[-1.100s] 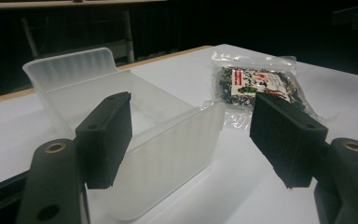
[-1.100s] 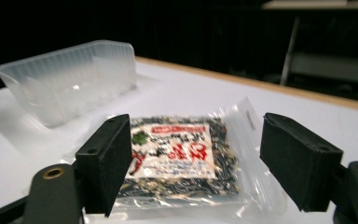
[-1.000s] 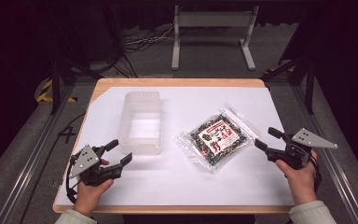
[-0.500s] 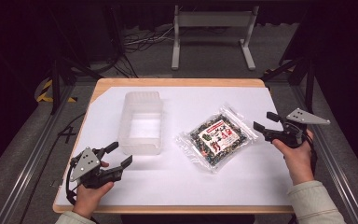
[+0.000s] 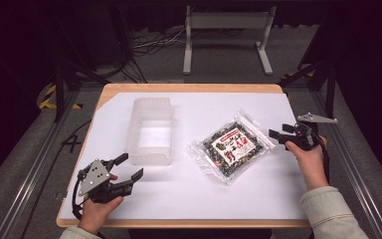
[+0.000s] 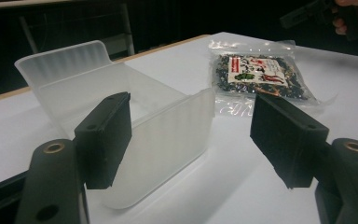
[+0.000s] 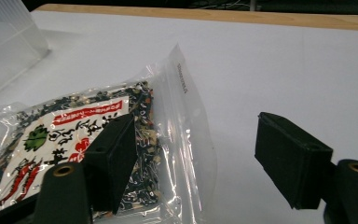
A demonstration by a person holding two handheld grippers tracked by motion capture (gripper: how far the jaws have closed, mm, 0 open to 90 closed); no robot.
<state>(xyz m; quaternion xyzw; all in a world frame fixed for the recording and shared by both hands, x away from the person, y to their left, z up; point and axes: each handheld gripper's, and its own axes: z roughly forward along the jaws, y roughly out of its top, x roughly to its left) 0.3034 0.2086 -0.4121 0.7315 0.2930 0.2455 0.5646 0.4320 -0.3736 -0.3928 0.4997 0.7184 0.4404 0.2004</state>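
A clear bag (image 5: 231, 147) of dark dried bits with a red and white label lies flat on the white table cover, right of centre. My right gripper (image 5: 277, 134) hovers at the bag's right edge, open; its jaws have just been closing a little. In the right gripper view (image 7: 196, 154) the left jaw stands over the bag (image 7: 98, 135) and the pads press on nothing. My left gripper (image 5: 130, 166) rests near the front left, open and empty. In the left gripper view (image 6: 196, 135) it faces a clear plastic bin (image 6: 121, 98).
The empty bin (image 5: 149, 132) stands left of the bag, long side running away from me. The white cover (image 5: 204, 194) lies on a wooden table whose edge shows at front and back. A metal stand (image 5: 226, 35) and cables sit on the floor beyond.
My right gripper has moved away from me and leftward, up to the bag's right edge. The left gripper, the bin and the bag have stayed where they were.
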